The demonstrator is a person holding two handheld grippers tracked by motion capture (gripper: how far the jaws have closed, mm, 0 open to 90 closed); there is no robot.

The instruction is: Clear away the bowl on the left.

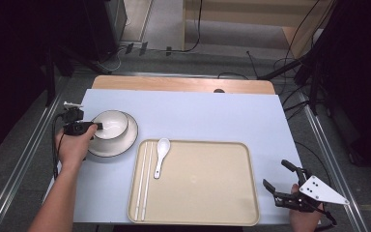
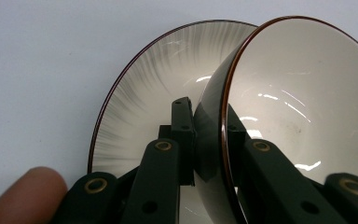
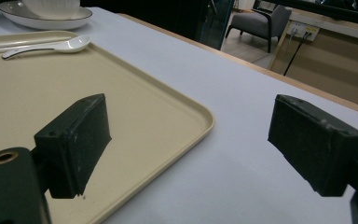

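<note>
At table's left, my left claw (image 2: 209,140) pinches the bowl (image 2: 303,107) rim, one jaw inside, one outside; bowl sits on its plate (image 2: 154,79). Risk: thin glazed wall may slip or tip, dragging plate. My right claw (image 3: 191,144) idles wide open, holding nothing, beside tray (image 1: 207,193). Count: one bowl, one plate, one tray, one spoon (image 1: 161,153), two chopsticks (image 1: 145,179).

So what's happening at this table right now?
A person works with a gripper in each hand. The left gripper is clamped on the rim of a white bowl, one jaw inside and one outside; the bowl sits on a plate. The right gripper is open with nothing between its jaws, beside the beige tray, which holds a spoon and chopsticks.
</note>
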